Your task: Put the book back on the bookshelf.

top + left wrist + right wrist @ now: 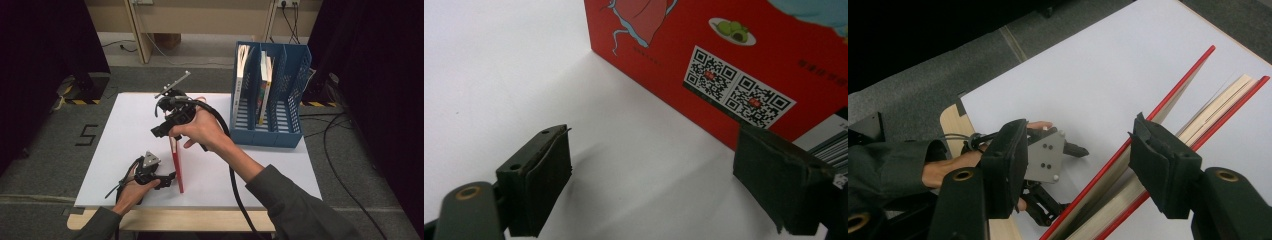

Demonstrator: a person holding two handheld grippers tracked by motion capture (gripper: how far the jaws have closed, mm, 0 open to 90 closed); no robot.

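Standing on edge, the red book [177, 167] (covers splayed) runs toward the person.

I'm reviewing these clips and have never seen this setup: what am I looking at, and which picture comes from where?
There is no robot. A person holds a hand-worked claw in each hand. The high view looks down on the white table. The other two pictures come from cameras riding on the claws, looking along their black jaws. A red book stands on edge, slightly fanned open. The right claw hangs open over its top edge, and the left claw sits open beside its lower corner. Neither looks clamped on it. At the back right, a blue rack holds two more books.
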